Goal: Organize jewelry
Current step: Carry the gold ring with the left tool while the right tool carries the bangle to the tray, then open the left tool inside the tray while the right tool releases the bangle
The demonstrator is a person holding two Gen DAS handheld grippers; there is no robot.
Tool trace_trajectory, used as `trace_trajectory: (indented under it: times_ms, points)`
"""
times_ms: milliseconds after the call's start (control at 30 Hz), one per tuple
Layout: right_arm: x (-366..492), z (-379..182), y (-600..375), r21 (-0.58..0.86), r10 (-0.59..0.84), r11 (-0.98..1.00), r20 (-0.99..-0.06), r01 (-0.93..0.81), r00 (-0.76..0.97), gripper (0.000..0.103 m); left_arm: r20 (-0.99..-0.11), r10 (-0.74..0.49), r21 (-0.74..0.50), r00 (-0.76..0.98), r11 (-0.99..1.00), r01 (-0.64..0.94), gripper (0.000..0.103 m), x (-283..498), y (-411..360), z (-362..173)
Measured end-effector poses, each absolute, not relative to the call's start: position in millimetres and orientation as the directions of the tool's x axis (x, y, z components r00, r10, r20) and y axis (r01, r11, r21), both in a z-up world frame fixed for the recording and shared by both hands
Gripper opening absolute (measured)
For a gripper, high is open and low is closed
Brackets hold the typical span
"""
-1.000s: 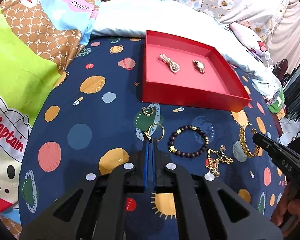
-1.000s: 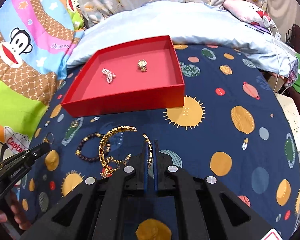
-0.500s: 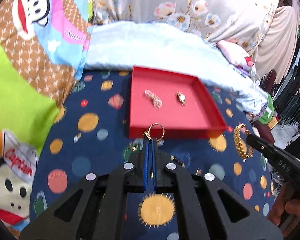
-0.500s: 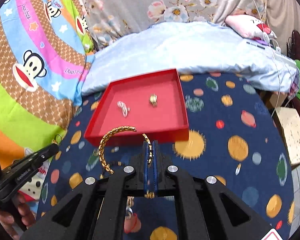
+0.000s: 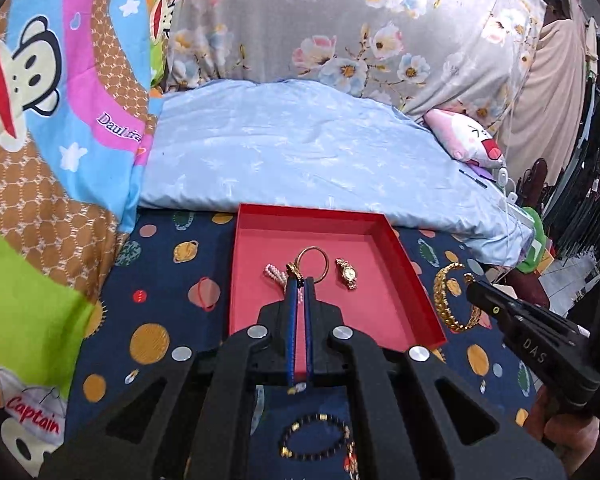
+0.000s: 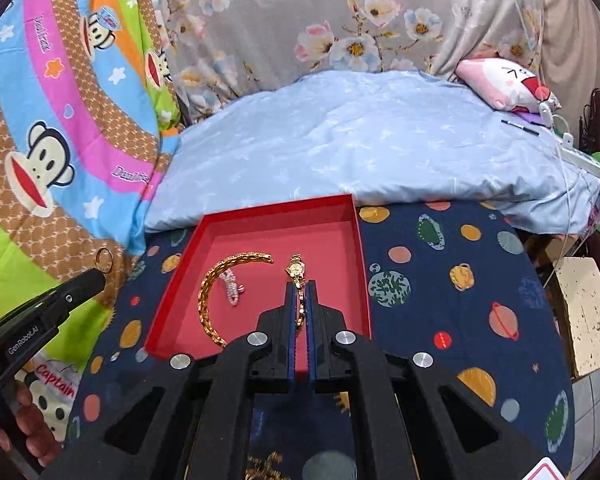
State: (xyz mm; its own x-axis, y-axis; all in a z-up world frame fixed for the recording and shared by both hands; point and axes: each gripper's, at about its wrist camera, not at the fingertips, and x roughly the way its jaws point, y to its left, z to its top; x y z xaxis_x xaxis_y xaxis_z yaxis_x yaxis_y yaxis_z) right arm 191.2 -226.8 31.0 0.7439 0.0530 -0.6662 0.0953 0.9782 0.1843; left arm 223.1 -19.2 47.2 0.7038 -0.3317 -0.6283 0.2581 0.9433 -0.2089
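A red tray (image 5: 418,280) (image 6: 172,288) lies on the planet-print bedspread. In it lie a pearl piece (image 5: 274,274) (image 6: 231,286) and a small gold watch (image 5: 346,273) (image 6: 296,269). My left gripper (image 5: 299,280) is shut on a thin gold ring (image 5: 311,263) and holds it above the tray; it also shows in the right wrist view (image 6: 104,258). My right gripper (image 6: 300,286) is shut on a wide gold chain bangle (image 6: 216,292), held above the tray's right side; it also shows in the left wrist view (image 5: 446,300).
A dark bead bracelet (image 5: 314,440) and a gold chain piece (image 6: 266,466) lie on the bedspread (image 6: 460,320) near me. A pale blue pillow (image 5: 300,152) lies behind the tray. A cartoon blanket (image 5: 40,160) rises at the left. A stone-like block (image 6: 584,312) stands past the right edge.
Both grippers have risen and moved forward with their pieces, from low over the bedspread to above the red tray. The bead bracelet stayed on the bedspread.
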Motion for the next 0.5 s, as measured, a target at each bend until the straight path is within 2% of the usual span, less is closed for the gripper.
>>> trace_trajectory:
  times_ms: [500]
  points:
    - [247.3, -43.0, -225.8, 0.165, 0.062, 0.981, -0.769, 0.104, 0.637, 0.004, -0.736, -0.289, -0.199, 0.612, 0.957, 0.213, 0.002, 272.0, -34.4, -23.8]
